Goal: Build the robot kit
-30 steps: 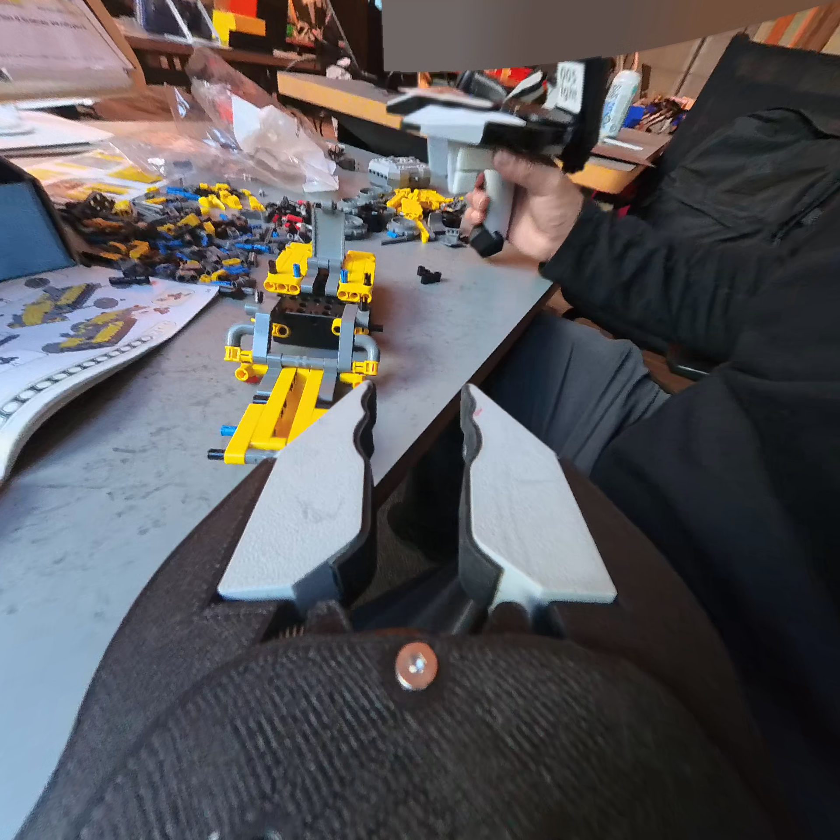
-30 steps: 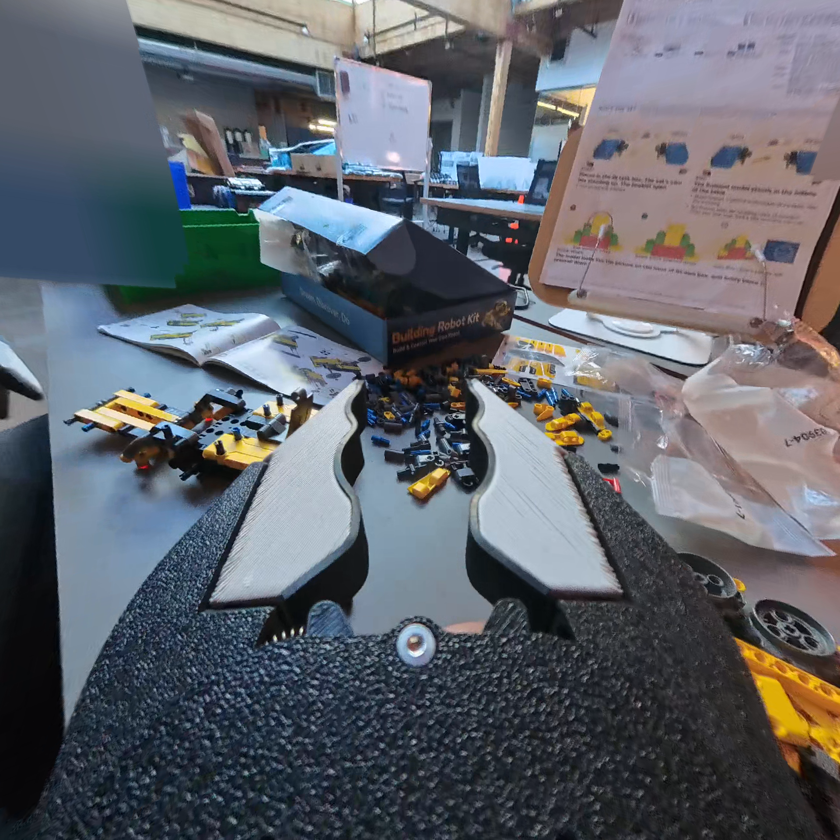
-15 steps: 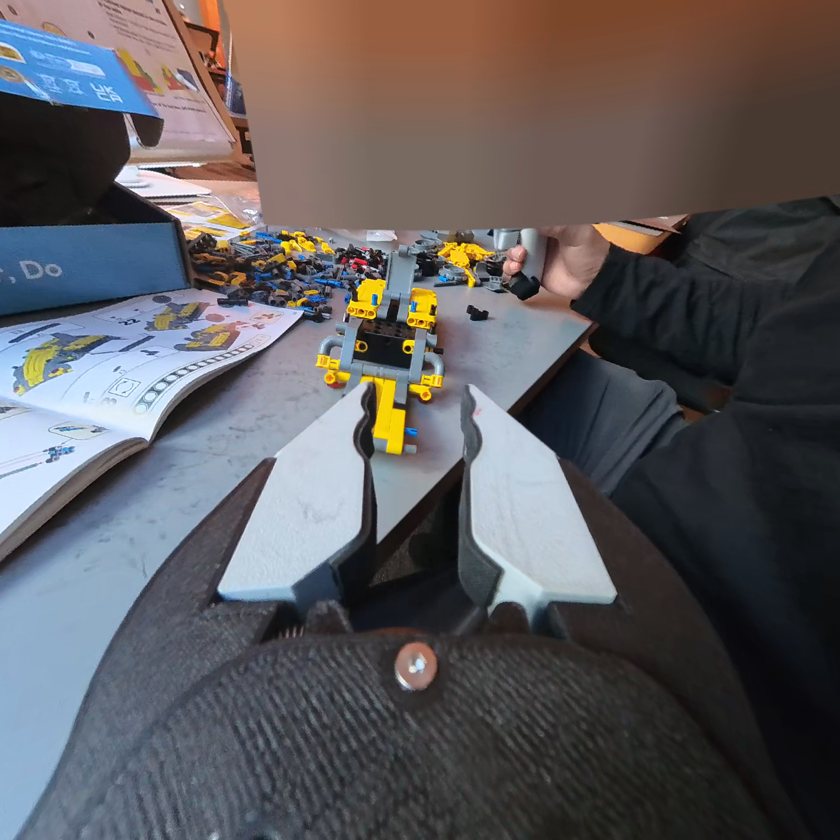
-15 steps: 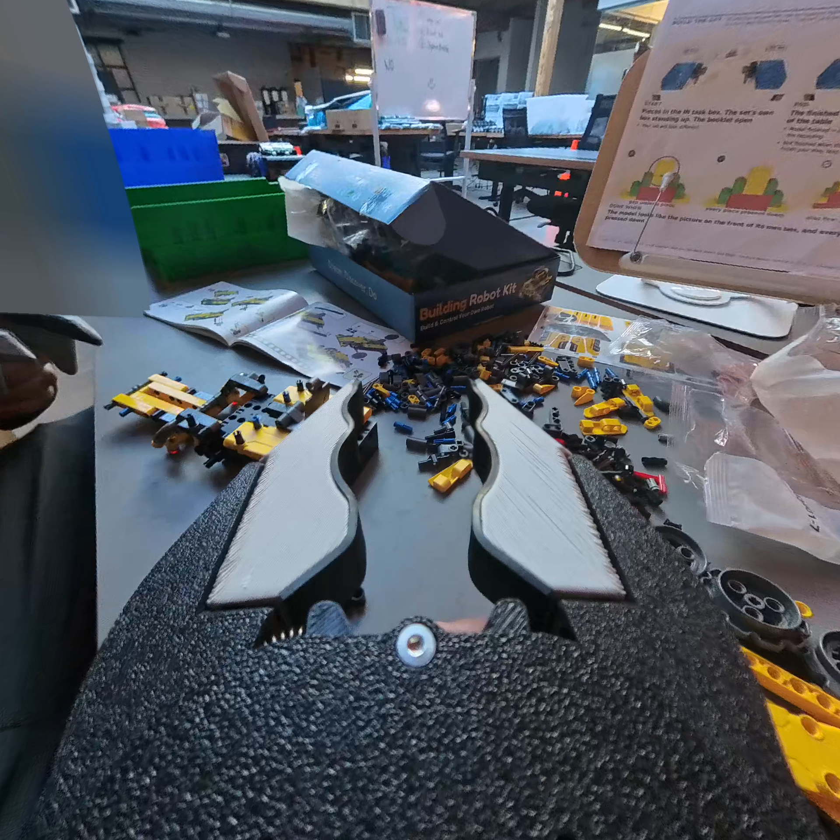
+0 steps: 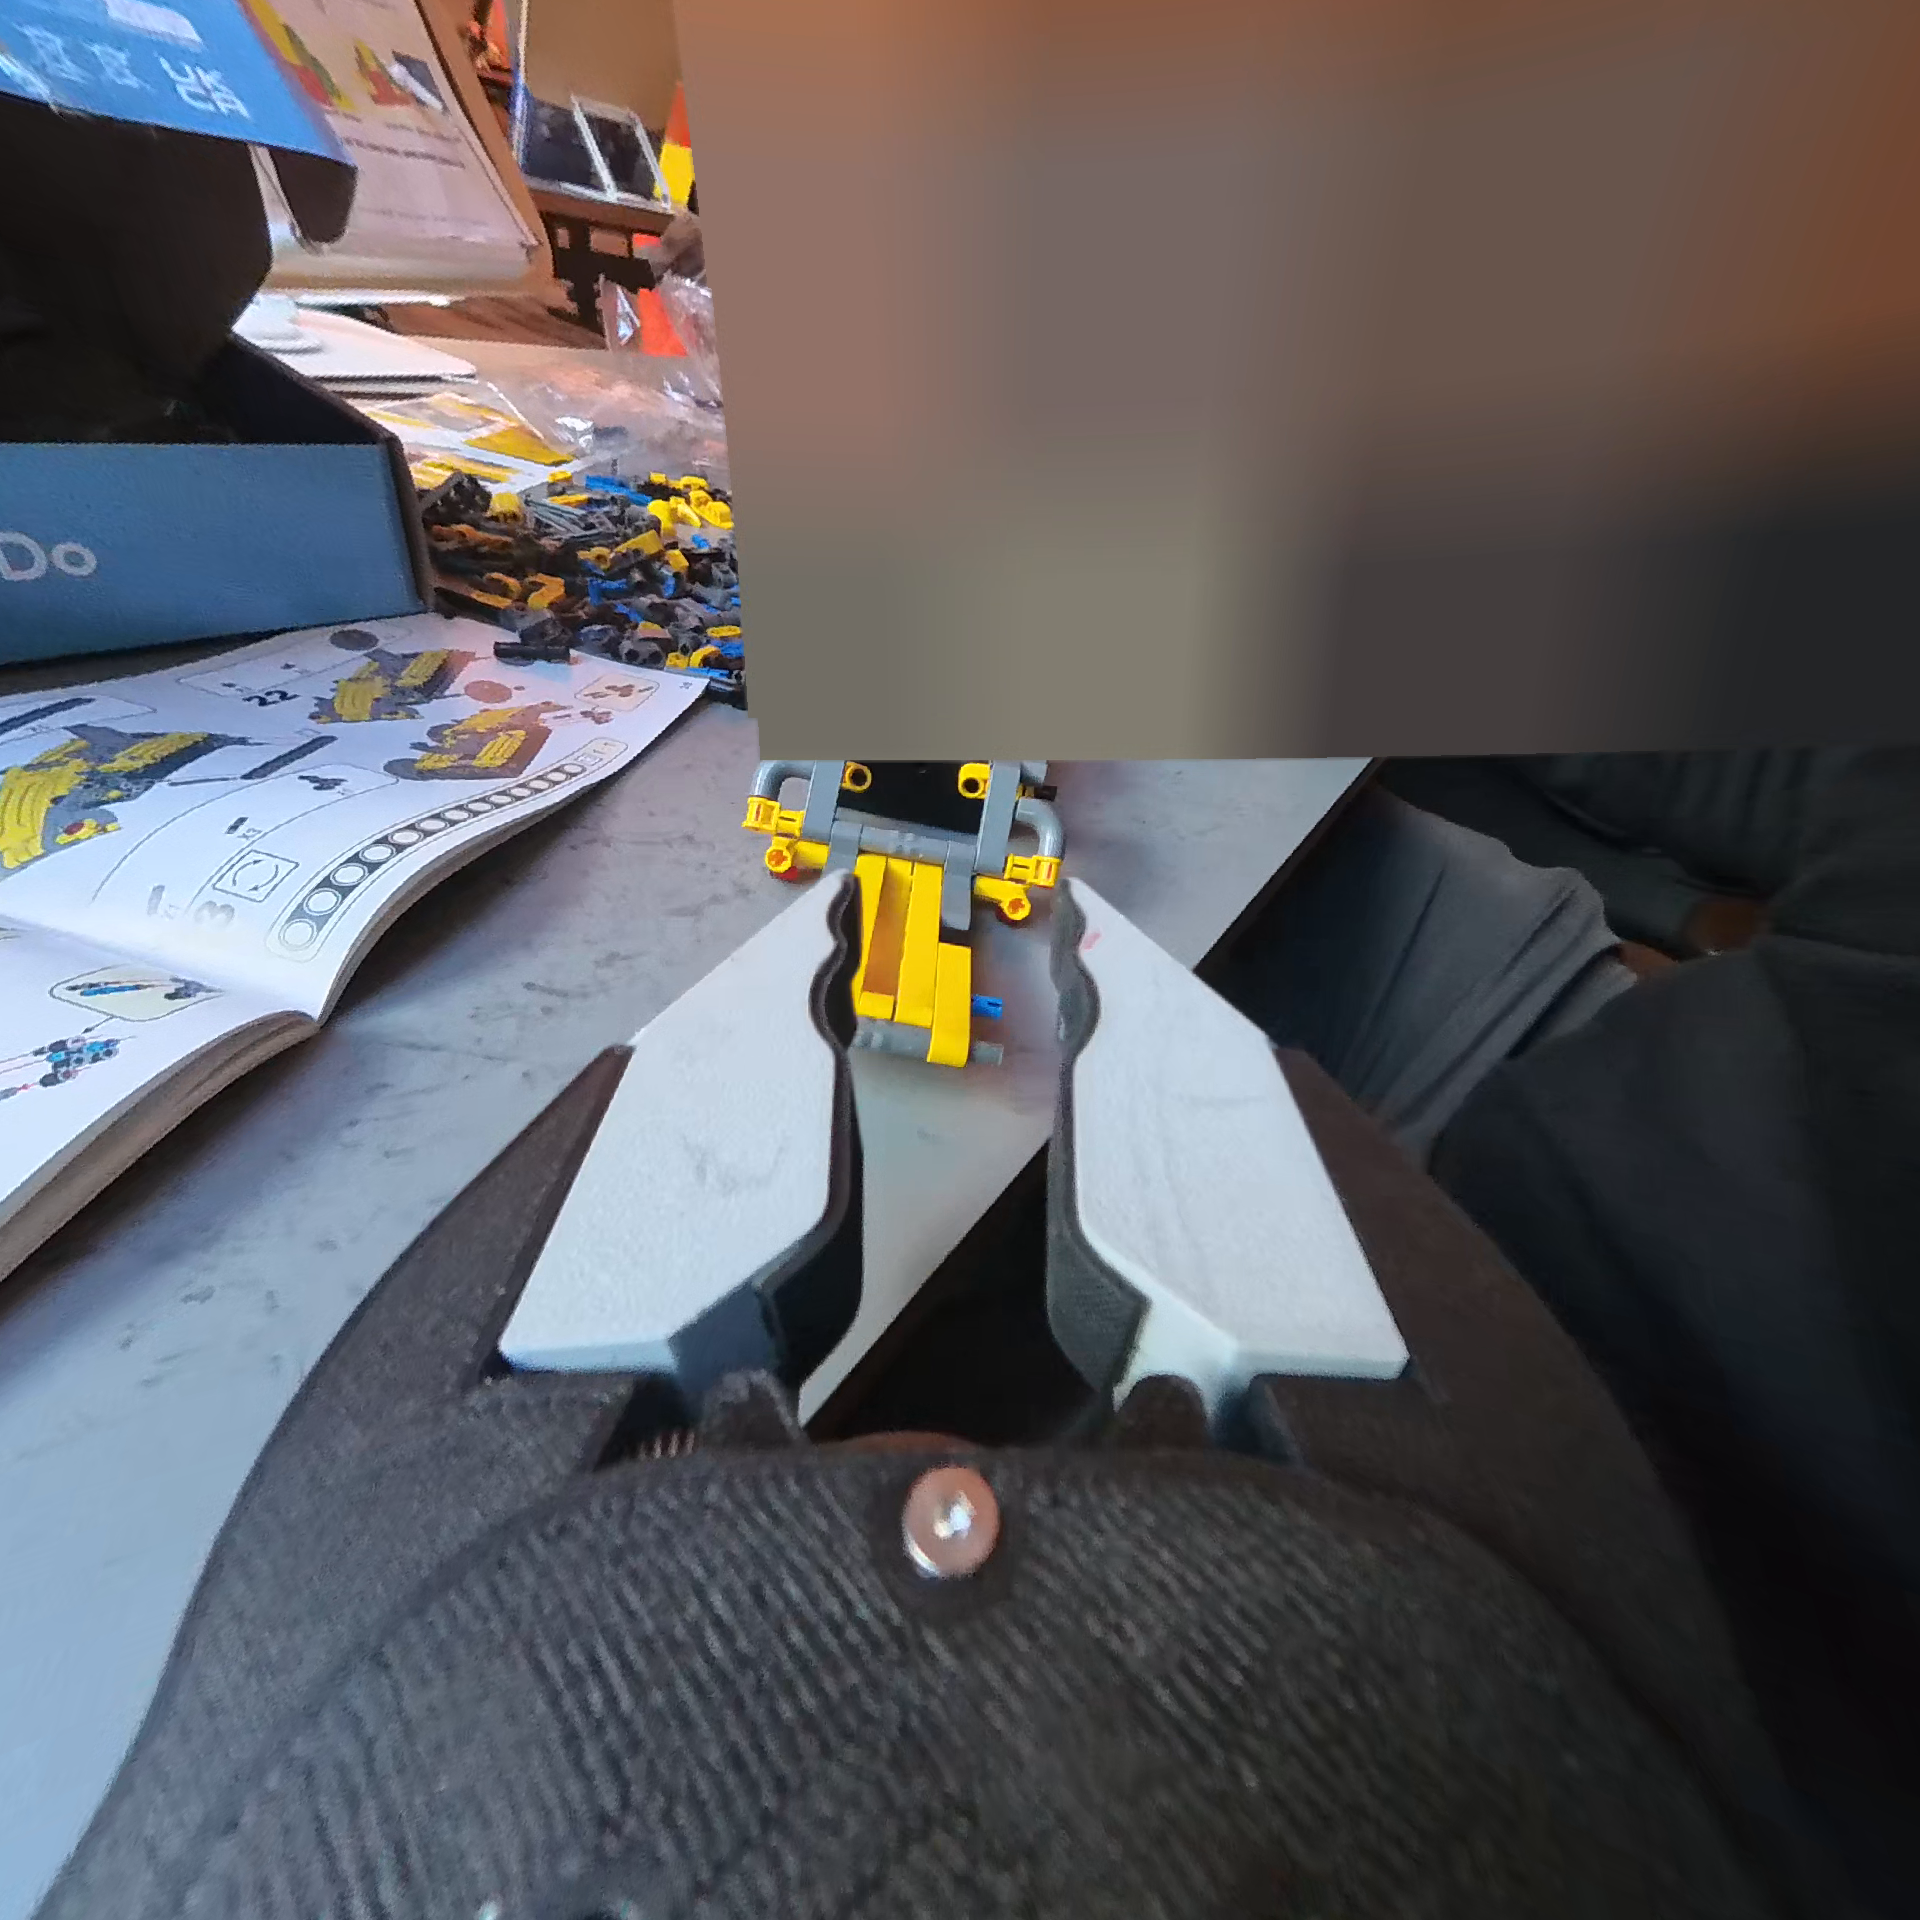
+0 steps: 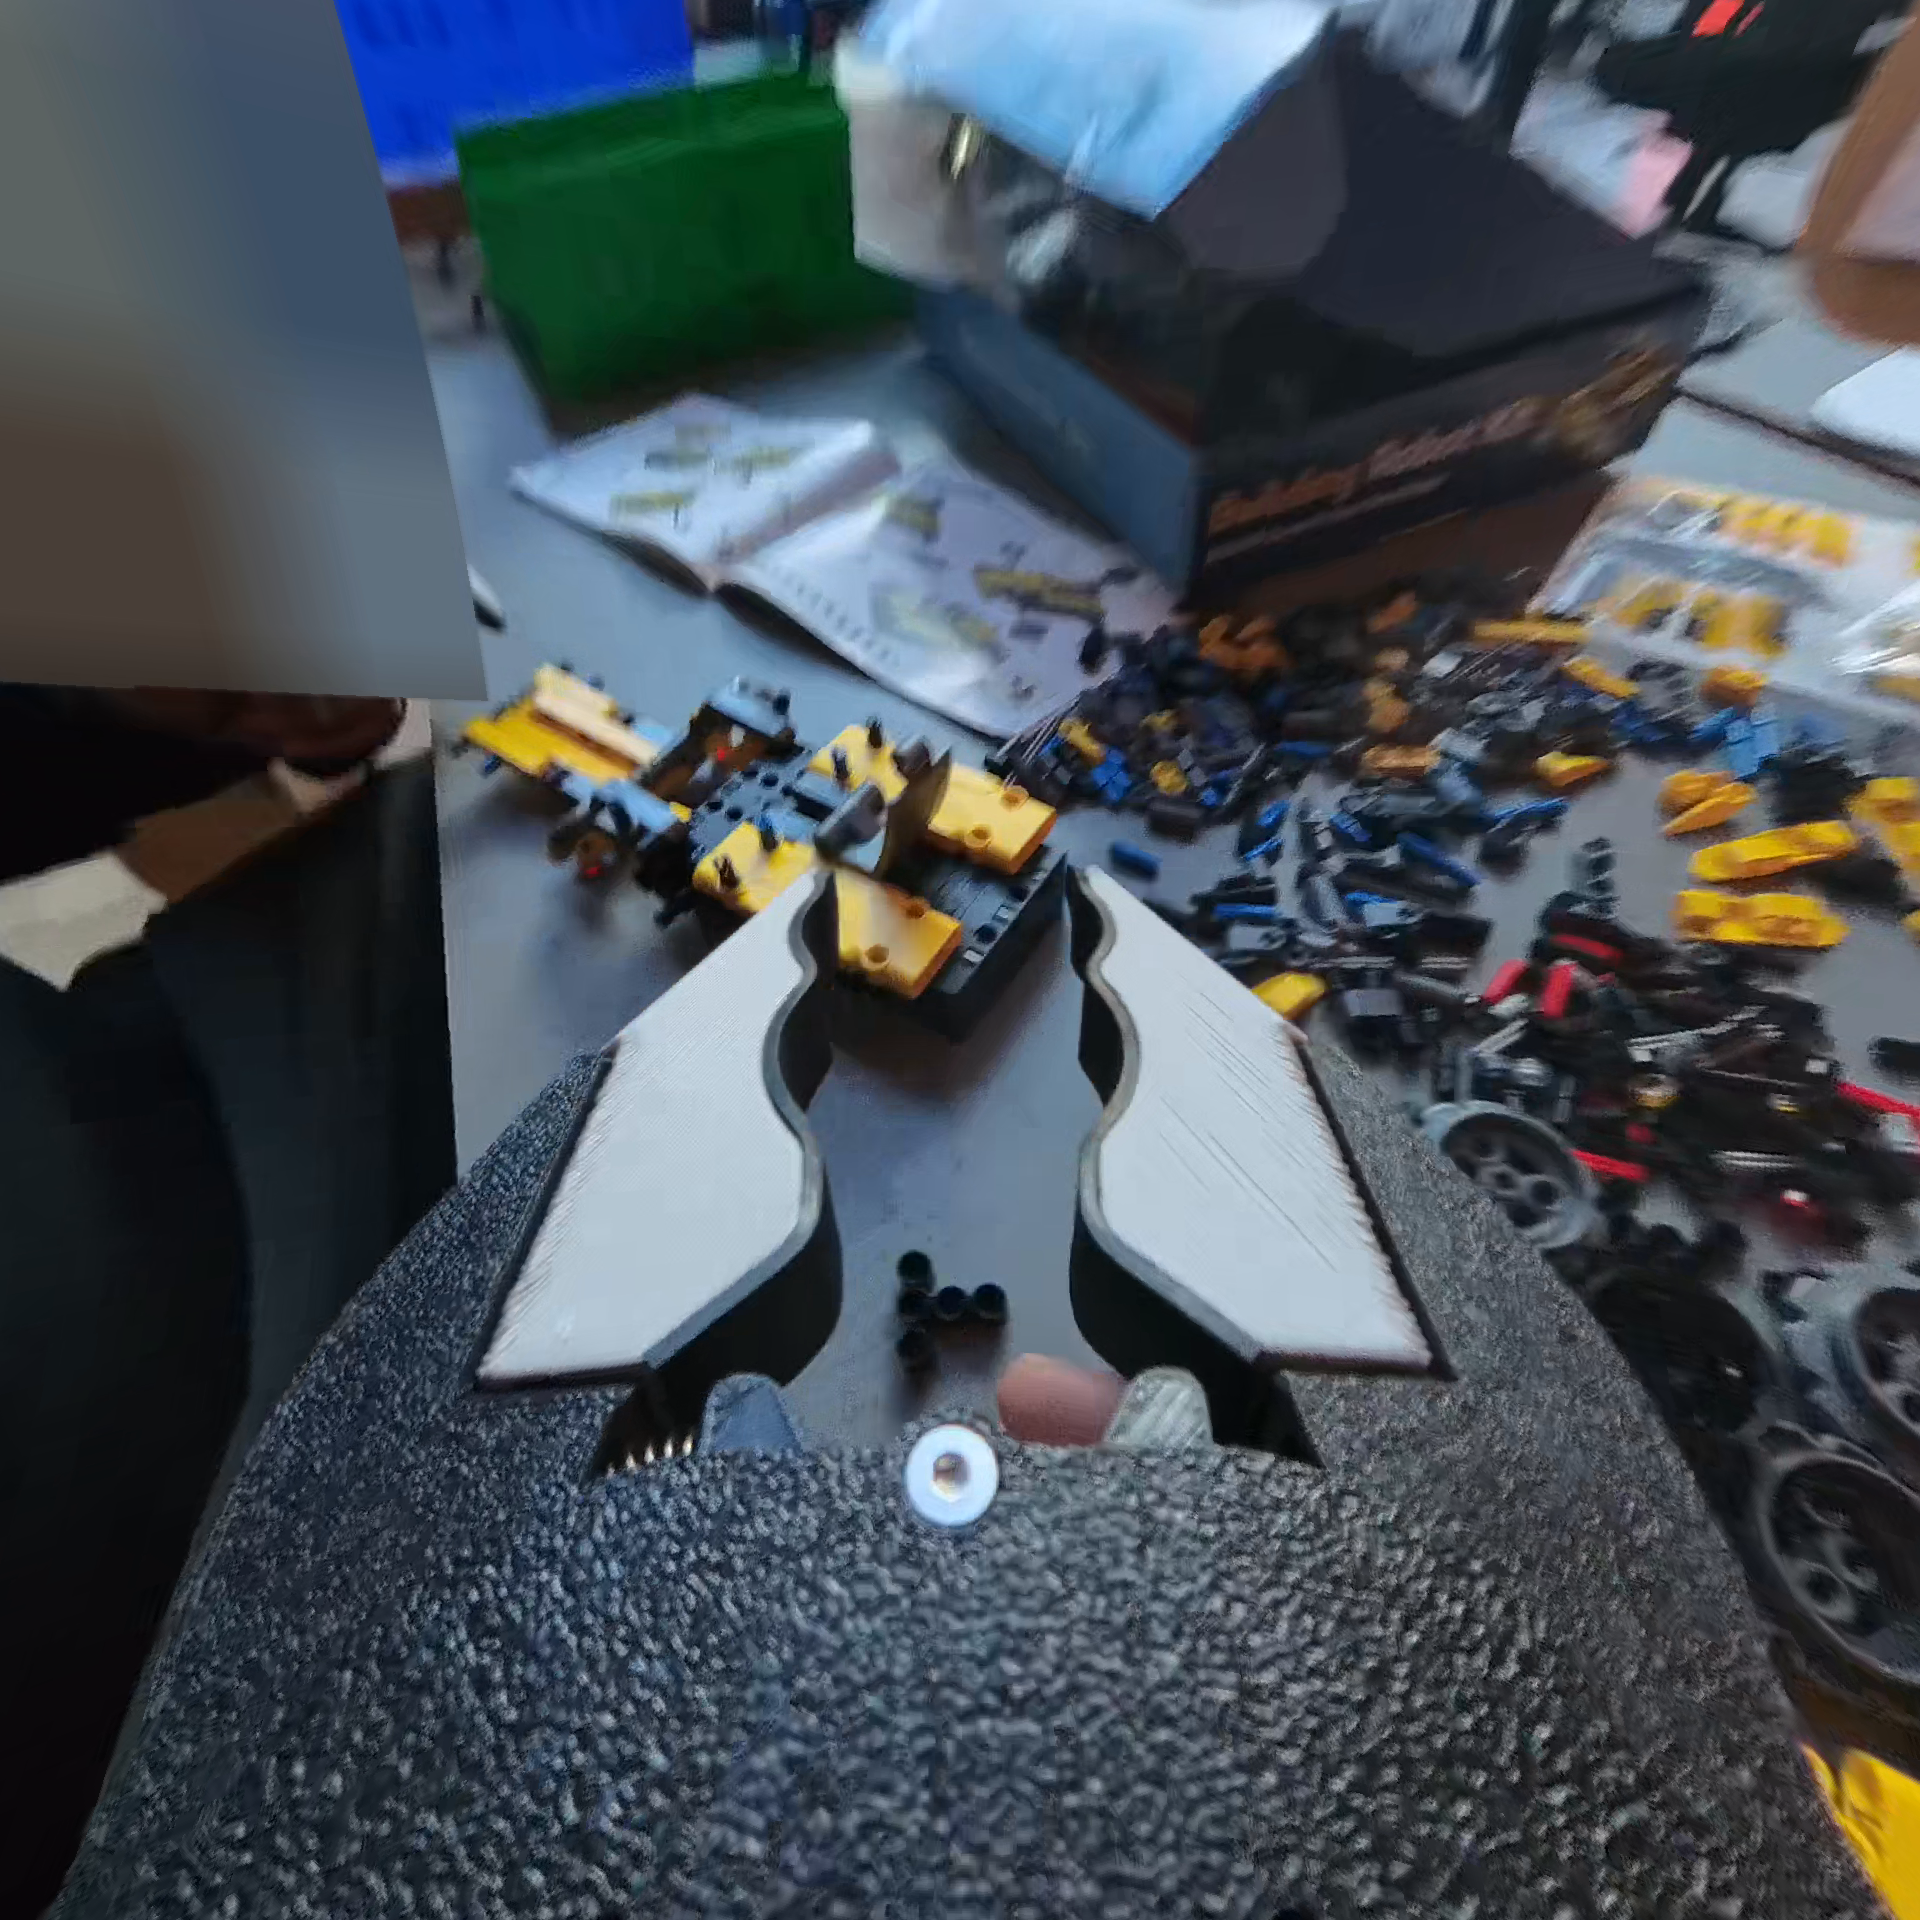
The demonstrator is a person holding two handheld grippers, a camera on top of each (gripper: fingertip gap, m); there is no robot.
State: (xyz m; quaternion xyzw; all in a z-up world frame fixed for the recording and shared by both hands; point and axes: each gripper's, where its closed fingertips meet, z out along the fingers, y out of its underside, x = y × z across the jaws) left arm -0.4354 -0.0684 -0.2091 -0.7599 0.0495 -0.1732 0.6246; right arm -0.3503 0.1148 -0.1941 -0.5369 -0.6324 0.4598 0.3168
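Left wrist view: left tongs (image 5: pixel 951 914) parted, empty, over grey bench (image 5: pixel 436 1091); yellow brick chassis (image 5: pixel 914 935) at 12 o'clock; instruction booklet (image 5: pixel 260 831) at 10.

Right wrist view: right tongs (image 6: pixel 945 894) parted, empty; chassis (image 6: pixel 790 821) at 12; loose brick pieces (image 6: pixel 1455 831) at 2; blue kit box (image 6: pixel 1299 343) at 1.

My left gripper (image 5: pixel 951 914) hangs with jaws apart just short of the model (image 5: pixel 914 935), a half-built yellow, grey and black brick chassis lying flat on the worktop (image 5: pixel 436 1091); its yellow beam end shows between my fingertips, untouched. My right gripper (image 6: pixel 945 904), also parted and holding nothing, faces the model (image 6: pixel 790 821) at its other end, where yellow plates sit on a black block. The view is too blurred to tell contact there.
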